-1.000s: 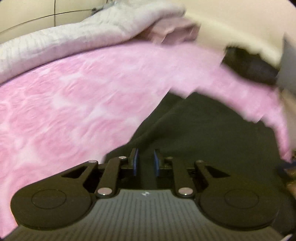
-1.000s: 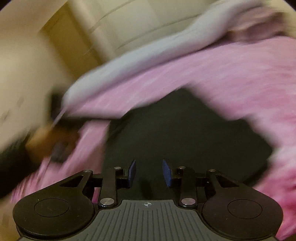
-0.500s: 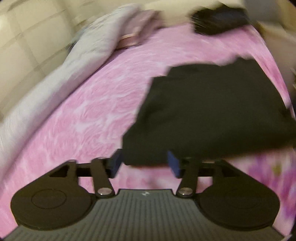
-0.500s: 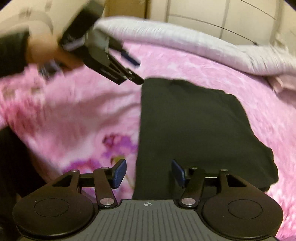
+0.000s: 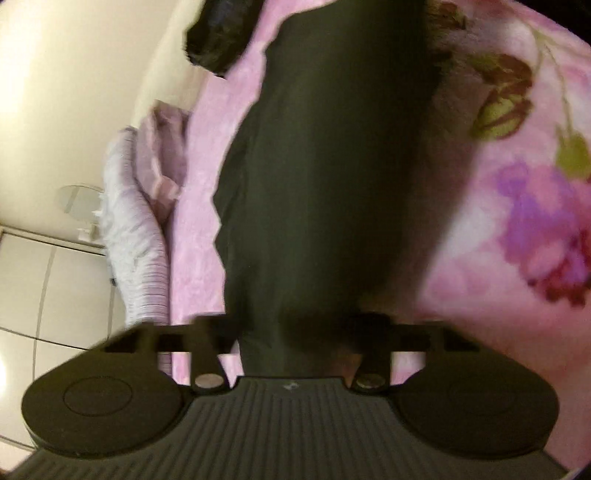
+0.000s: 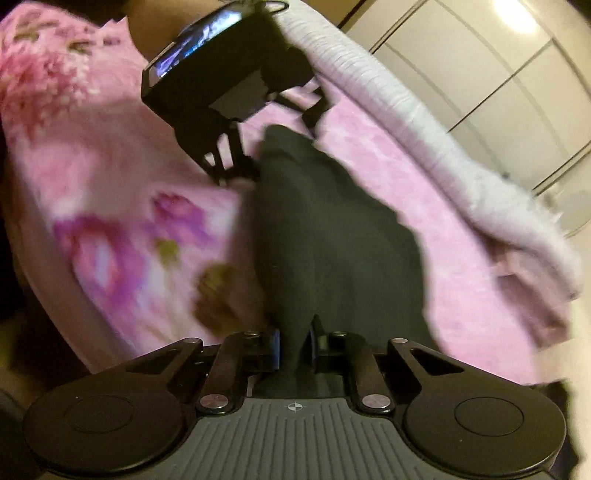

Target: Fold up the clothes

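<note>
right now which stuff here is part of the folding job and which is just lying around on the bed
Part of the job:
- black garment, spread on the pink floral blanket
- right gripper, shut on the garment's near edge
- left gripper, open at the far end

Just lying about:
- grey bedding roll along the bed's edge
- pale pink folded cloth
- dark bundle near the wall

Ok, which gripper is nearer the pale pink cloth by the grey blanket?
Right. The right gripper, shut on the black garment, has the pale pink cloth beside it; the left gripper is open at the garment's far end.
</note>
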`<state>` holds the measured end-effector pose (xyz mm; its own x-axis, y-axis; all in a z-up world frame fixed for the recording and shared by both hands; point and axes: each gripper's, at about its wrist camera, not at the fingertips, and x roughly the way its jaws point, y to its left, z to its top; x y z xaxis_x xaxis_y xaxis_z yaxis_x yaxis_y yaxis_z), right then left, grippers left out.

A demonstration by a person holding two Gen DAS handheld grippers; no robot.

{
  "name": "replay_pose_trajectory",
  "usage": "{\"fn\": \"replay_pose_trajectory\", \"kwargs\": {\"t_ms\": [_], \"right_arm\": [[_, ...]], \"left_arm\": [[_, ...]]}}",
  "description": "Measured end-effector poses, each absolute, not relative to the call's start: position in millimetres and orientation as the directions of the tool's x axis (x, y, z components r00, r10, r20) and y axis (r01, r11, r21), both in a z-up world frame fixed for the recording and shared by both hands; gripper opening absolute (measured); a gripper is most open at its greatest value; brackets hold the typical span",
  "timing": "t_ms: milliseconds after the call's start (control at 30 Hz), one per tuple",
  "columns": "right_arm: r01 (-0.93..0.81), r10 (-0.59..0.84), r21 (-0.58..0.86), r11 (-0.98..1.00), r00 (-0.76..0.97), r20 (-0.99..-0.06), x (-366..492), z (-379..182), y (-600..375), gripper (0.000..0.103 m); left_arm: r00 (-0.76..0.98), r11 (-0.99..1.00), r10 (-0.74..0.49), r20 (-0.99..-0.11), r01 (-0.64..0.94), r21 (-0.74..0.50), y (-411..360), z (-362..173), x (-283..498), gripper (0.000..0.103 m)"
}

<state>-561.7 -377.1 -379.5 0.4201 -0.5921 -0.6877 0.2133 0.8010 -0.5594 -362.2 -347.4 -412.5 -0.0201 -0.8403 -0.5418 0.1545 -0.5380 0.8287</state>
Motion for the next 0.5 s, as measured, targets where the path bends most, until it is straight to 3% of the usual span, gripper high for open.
{"fn": "replay_pose_trajectory", "kwargs": {"t_ms": [233, 367, 433, 500], "right_arm": [[0.238, -0.674, -0.637, 0.733, 0.376, -0.636, -589.6, -417.0, -366.4, 0.017], [0.250, -0.718, -0.678, 0.691, 0.350, -0.602, -605.5, -438.5, -360.3, 0.032], [0.254, -0.739, -0.700, 0.668, 0.338, -0.582, -612.6, -449.4, -357.6, 0.047], [0.232, -0.771, -0.747, 0.623, 0.346, -0.535, -607.2, -462.9, -360.4, 0.051]], "left_arm": [[-0.047, -0.558, -0.825, -0.563, 0.220, 0.800, -298.2, -413.6, -406.5, 0.014], [-0.024, -0.558, -0.810, -0.586, 0.337, 0.758, -295.2, -409.5, -407.6, 0.013], [-0.025, -0.565, -0.800, -0.599, 0.367, 0.739, -299.8, -399.5, -409.4, 0.013], [-0.028, -0.570, -0.794, -0.607, 0.379, 0.729, -303.0, -390.0, -408.5, 0.013]]}}
